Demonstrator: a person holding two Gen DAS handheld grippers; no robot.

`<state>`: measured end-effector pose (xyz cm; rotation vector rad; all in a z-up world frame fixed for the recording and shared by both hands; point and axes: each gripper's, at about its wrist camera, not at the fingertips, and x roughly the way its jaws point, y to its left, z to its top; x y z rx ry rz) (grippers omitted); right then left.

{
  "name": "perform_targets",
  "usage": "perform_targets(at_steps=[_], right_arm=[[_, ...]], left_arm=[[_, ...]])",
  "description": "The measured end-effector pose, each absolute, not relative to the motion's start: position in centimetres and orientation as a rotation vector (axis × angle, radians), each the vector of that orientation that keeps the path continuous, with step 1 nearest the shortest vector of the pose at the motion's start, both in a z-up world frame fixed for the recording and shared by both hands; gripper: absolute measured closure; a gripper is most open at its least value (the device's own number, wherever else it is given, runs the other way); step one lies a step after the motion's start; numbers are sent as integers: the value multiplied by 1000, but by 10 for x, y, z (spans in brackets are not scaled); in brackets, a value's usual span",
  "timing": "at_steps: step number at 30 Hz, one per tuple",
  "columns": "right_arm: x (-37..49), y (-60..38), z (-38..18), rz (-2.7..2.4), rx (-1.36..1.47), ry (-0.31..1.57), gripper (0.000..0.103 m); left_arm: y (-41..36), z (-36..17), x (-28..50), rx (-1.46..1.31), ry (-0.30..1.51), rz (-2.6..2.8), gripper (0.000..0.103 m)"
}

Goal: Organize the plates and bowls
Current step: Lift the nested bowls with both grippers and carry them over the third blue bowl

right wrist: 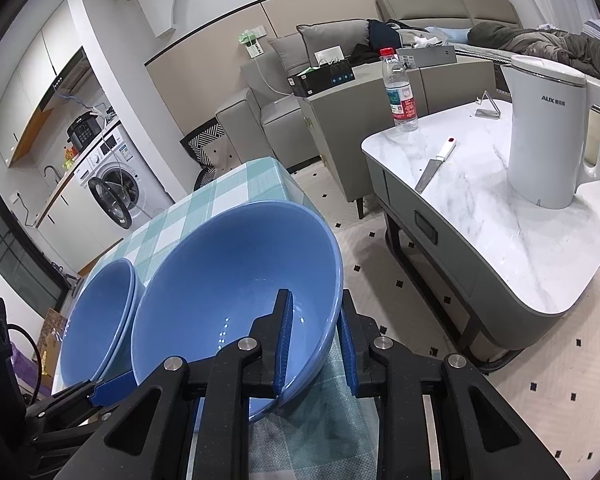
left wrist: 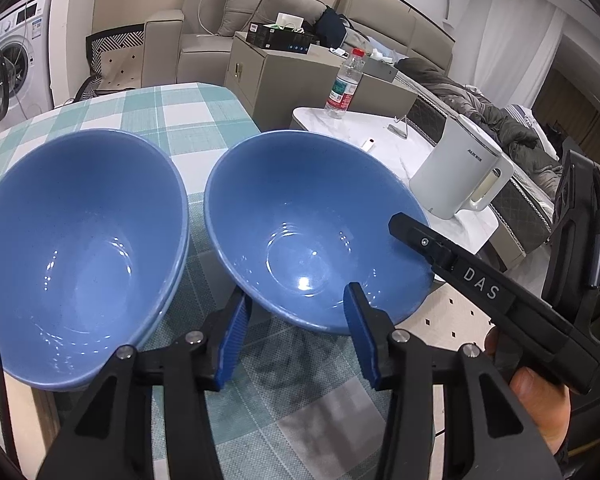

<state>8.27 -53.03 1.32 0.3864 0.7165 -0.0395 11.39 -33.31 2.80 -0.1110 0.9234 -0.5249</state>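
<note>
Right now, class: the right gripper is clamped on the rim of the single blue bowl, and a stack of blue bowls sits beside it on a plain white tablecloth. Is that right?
Not quite. The tablecloth is checked teal and white, not plain white, as the right wrist view shows. The rest holds: the right gripper is clamped on the single blue bowl, with the stack of blue bowls beside it.

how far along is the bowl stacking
Done: two blue bowls already sit nested as a stack on the checked tablecloth. In hand: the right gripper is clamped on the rim of the single bowl; the left gripper is open, holding nothing. Left: setting that bowl into the stack.
</note>
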Motion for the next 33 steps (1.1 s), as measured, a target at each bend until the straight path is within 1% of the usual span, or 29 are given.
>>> perform_targets(at_steps=[11,33], right_arm=[[77,-526,25,-29,379,687,80],[55,-512,63,23,351,593,79]], left_arm=[[-334,36,109,-72,901,-527,56],[-317,76,97,-36,817,-541,56]])
